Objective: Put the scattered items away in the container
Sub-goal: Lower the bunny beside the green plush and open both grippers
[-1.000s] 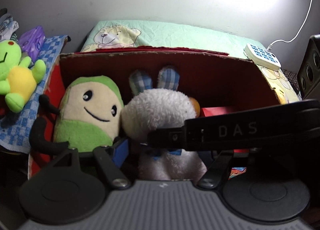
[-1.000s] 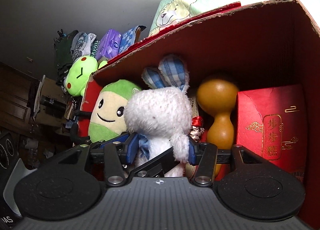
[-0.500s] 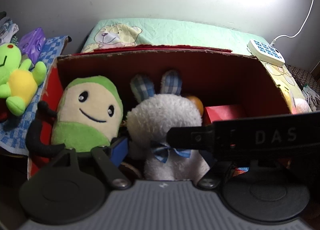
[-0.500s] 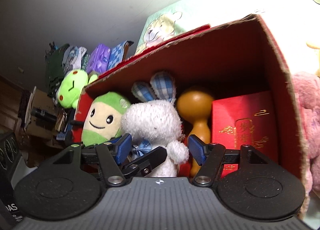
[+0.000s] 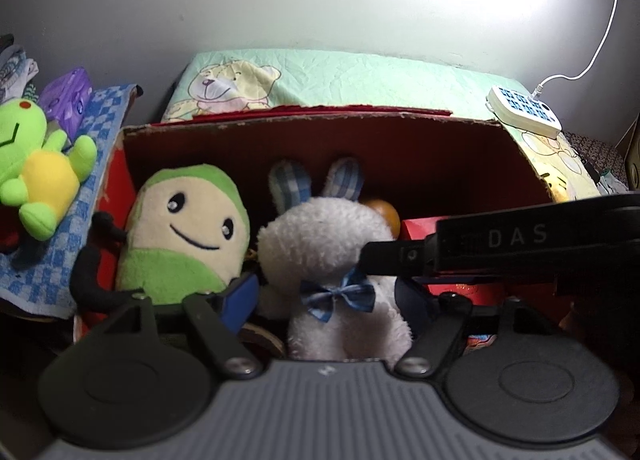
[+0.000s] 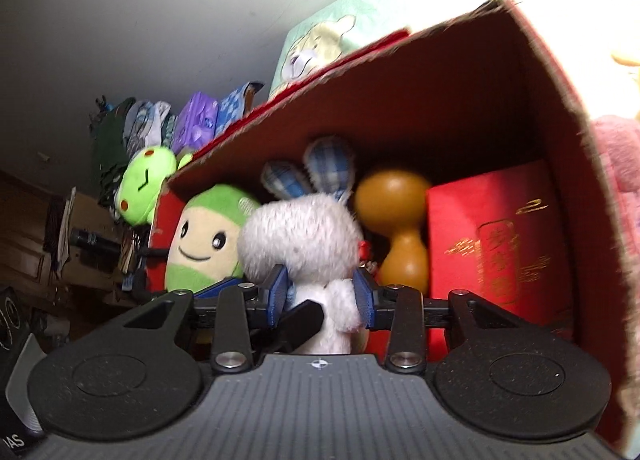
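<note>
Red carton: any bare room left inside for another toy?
Free: only the gap above the red gift box, bordered by gourd and the carton right wall. Crowded: left and middle, green plush against white rabbit; floor hidden.

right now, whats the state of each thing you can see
box: open on top, toys inside
bunny: upright in box, gripped at the neck
green doll: upright in box, beside bunny
frog: outside box, lying on checked cloth
gourd: upright behind bunny
red packet: standing in box
left gripper: open, straddling bunny
right gripper: shut on bunny
</note>
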A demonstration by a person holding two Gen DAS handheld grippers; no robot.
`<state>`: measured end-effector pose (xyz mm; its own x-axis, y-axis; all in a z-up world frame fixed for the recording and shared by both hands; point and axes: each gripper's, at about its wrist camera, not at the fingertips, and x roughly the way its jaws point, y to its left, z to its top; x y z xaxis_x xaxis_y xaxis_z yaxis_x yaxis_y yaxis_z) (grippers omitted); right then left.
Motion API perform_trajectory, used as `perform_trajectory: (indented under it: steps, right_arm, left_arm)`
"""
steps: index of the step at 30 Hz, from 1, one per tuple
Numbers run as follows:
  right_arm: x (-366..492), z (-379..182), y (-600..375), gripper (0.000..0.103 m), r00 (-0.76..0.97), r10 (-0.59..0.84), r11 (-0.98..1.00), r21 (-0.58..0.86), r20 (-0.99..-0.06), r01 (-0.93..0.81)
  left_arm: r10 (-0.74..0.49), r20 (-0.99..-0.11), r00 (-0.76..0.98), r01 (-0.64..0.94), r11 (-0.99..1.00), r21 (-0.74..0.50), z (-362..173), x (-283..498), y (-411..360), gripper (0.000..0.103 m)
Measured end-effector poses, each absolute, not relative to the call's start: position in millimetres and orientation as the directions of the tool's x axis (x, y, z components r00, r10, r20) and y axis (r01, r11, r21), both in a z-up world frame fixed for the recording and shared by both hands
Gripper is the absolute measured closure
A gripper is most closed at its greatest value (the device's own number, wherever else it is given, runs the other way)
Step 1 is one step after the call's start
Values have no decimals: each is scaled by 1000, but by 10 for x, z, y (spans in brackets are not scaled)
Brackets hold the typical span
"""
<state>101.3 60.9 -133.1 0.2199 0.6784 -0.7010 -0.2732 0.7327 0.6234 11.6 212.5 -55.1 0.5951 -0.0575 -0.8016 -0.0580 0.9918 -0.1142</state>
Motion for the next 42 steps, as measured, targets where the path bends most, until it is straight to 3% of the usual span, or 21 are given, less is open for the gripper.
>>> perform_trajectory:
  steps: [6, 13, 29, 42]
  right_arm:
    - [1012, -1381, 655, 62, 183, 700, 711, 648, -691, -273]
    - [952, -1217, 631, 54, 218, 692, 715, 613, -688, -337]
    - [770, -1072, 472, 54, 295, 668, 743, 593, -683, -311]
    - [598, -972, 391, 54, 351, 626, 779, 554, -696, -293]
  left_arm:
    - [-34, -800, 599, -47, 996, -78, -576, 88, 2056, 27]
    - [-33, -796, 604, -53, 995, -81, -529, 92, 2056, 25]
    - [27, -815, 578, -100, 994, -37, -459, 11, 1999, 15]
    - [47, -809, 586, -91, 996, -8, -381, -160, 1904, 14]
